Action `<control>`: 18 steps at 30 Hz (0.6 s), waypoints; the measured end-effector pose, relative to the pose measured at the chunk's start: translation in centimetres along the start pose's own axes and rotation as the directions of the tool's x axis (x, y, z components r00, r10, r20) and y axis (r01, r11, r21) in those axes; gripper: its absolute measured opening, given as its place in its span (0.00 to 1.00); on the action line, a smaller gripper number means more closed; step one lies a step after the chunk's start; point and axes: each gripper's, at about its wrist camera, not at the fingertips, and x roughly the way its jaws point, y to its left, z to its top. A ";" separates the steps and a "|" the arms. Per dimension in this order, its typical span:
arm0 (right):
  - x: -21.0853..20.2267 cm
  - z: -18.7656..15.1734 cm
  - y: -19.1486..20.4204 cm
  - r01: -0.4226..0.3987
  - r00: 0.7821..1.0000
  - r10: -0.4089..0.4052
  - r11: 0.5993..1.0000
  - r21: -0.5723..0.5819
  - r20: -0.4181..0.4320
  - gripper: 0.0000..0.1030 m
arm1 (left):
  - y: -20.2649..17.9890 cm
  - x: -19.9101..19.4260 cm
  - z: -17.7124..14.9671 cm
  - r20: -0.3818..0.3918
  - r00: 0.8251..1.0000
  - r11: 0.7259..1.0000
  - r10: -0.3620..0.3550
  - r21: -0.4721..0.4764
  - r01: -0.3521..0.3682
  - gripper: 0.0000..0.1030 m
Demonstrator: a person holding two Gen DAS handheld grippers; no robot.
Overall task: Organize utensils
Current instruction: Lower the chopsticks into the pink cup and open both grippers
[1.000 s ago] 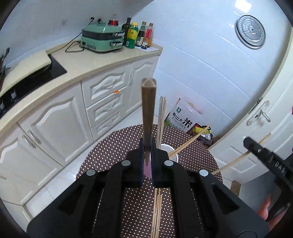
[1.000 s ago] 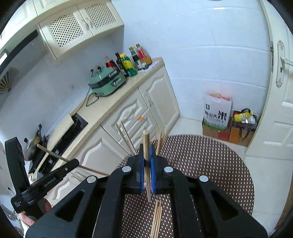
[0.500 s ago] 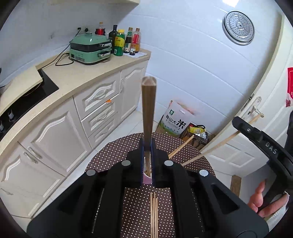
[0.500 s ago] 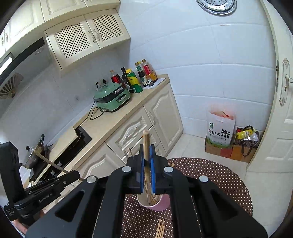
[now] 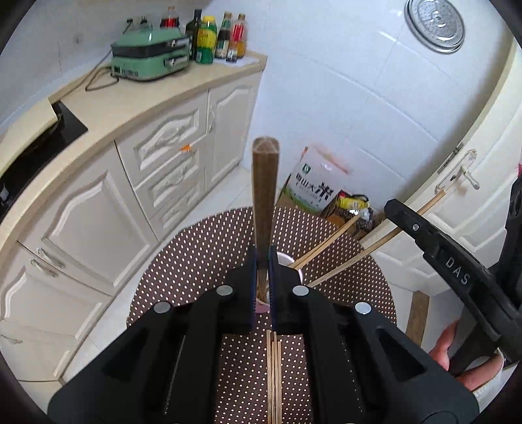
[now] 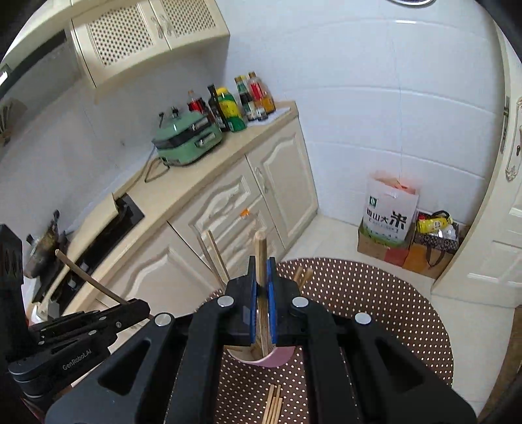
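Left wrist view, left gripper (image 5: 262, 277) tilted downward clamping chopstick (image 5: 265, 195), over cup (image 5: 284, 261)

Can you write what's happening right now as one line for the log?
left gripper: shut on chopstick | right gripper: shut on chopstick | pink cup: below both | step: dropping in

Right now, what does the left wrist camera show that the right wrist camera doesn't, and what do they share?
Only the left wrist view shows a round metal steamer plate hanging on the wall, and the person's hand on the right claw's body.

Only the right wrist view shows the lattice-door upper cabinets and a dark pan on the stove.

Both show the pink cup on the dotted round mat, loose chopsticks lying on it, the green appliance, the rice bag, and each claw, left claw and right claw, shut on a chopstick.
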 end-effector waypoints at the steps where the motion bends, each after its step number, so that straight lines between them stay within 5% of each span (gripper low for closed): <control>1: 0.5 -0.2 -0.1 0.003 1.000 -0.003 1.000 0.001 -0.013 0.04 | 0.1 0.7 -0.1 -0.019 1.000 1.000 0.000 -0.005 0.000 0.06; 18: 5.5 -2.0 -1.4 0.049 0.990 -0.042 0.998 0.047 -0.133 0.05 | 0.3 8.6 -0.7 -0.157 0.988 1.000 -0.012 -0.006 0.011 0.06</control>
